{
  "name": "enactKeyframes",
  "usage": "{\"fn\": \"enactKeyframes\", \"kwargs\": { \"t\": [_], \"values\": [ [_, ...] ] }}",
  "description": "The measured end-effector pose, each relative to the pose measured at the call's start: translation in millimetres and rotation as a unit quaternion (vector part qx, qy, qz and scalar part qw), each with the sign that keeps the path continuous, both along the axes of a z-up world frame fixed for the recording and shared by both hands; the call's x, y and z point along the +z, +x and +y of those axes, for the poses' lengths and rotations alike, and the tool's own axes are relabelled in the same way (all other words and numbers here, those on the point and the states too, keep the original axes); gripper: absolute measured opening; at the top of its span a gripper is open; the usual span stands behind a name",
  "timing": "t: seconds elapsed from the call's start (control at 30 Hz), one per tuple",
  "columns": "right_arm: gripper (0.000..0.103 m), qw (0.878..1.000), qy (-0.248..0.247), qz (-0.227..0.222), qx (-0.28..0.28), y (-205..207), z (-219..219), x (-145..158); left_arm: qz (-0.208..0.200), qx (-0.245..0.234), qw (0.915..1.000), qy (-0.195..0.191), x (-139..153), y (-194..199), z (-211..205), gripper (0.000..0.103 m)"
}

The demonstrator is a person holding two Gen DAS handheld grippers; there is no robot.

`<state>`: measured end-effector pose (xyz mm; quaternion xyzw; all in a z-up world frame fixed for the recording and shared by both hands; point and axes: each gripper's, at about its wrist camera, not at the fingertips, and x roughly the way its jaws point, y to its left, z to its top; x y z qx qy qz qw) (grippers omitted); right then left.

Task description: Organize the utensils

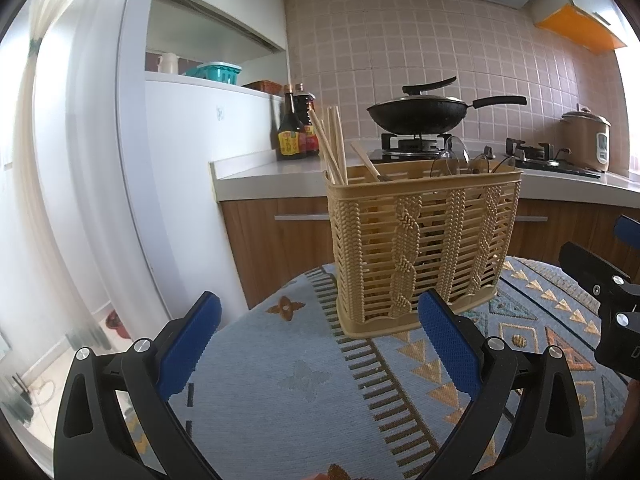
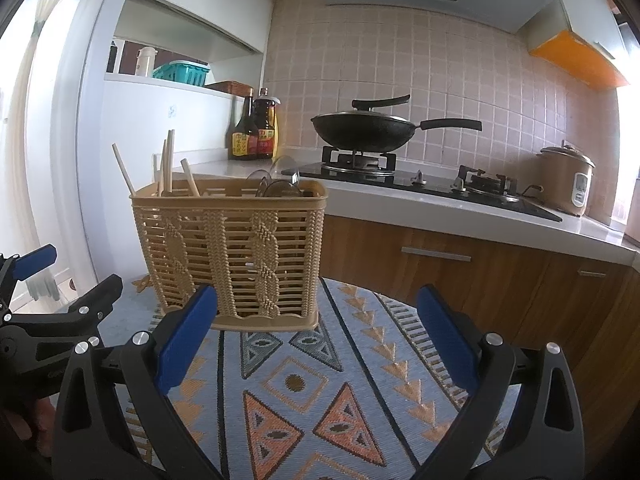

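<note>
A tan plastic utensil basket point(image 1: 420, 248) stands upright on a round table with a patterned blue cloth point(image 1: 300, 380). Wooden chopsticks point(image 1: 332, 144) stick up from its left end and clear plastic spoons point(image 1: 456, 156) from its right part. My left gripper point(image 1: 320, 320) is open and empty, just in front of the basket's left side. In the right wrist view the basket point(image 2: 236, 248) sits ahead to the left, with chopsticks point(image 2: 168, 164) standing in it. My right gripper point(image 2: 318, 316) is open and empty, near the basket's right front corner.
Behind the table runs a kitchen counter point(image 2: 440, 208) with a black wok point(image 2: 360, 128) on a gas stove, sauce bottles point(image 2: 254, 128) and a rice cooker point(image 2: 566, 180). Wooden cabinet doors point(image 2: 480, 276) are below. A white fridge point(image 1: 100, 160) stands left.
</note>
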<state>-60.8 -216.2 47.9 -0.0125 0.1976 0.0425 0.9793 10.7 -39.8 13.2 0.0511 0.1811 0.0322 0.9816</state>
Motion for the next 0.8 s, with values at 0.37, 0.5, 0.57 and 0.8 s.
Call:
{"fn": "enactKeyframes", "kwargs": {
  "t": [0.37, 0.5, 0.57, 0.8],
  "values": [
    [0.095, 1.000, 0.000, -0.004, -0.004, -0.1, -1.5, 1.3, -0.012, 0.010, 0.9999, 0.005, 2.5, -2.2, 0.9, 0.096],
    [0.095, 1.000, 0.002, -0.002, -0.006, 1.4, -3.8, 0.7, -0.012, 0.011, 0.9998, 0.012, 1.5, -2.4, -0.7, 0.096],
    [0.095, 1.000, 0.003, 0.000, -0.006, 2.2, -4.0, 0.7, -0.005, 0.011, 0.9999, 0.009, 1.6, 0.0, 0.5, 0.096],
    [0.095, 1.000, 0.000, 0.000, -0.003, 2.5, -1.8, 0.4, 0.006, 0.009, 0.9999, -0.009, 0.8, 3.3, 7.4, 0.096]
  ]
}}
